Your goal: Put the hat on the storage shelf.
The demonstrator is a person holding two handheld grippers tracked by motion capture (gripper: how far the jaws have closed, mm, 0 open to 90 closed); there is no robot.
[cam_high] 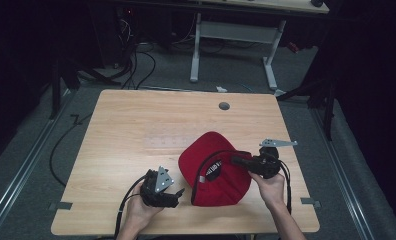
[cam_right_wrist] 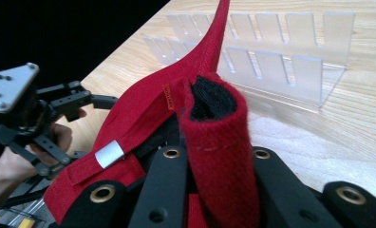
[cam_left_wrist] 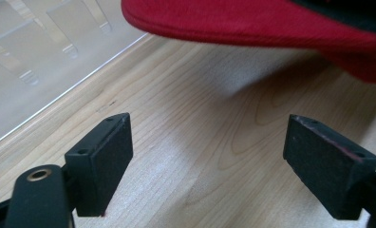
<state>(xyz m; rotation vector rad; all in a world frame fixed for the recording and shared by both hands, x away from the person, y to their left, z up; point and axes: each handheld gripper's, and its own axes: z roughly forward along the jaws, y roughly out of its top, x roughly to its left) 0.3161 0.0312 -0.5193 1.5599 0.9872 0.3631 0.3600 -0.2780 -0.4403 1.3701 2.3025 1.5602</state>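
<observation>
Both grippers matte black, linkage-style. Left gripper (cam_high: 178,192): grey three-cornered plate on top with dark screw holes, black cable trailing toward 6 o'clock. Right gripper (cam_high: 234,160): same plate (seen edge-on), looped black cable. Jaw arms carry brass-ringed holes; pads flat, black, rectangular. Forearms bare, no sleeves visible.

My right claw's (cam_right_wrist: 210,190) tips are hidden in the folded red cap (cam_right_wrist: 214,156). From above, I can't read the small tag (cam_high: 214,170) inside the cap. The top edge cuts off the cap's brim (cam_left_wrist: 252,23) in my left claw's view.
</observation>
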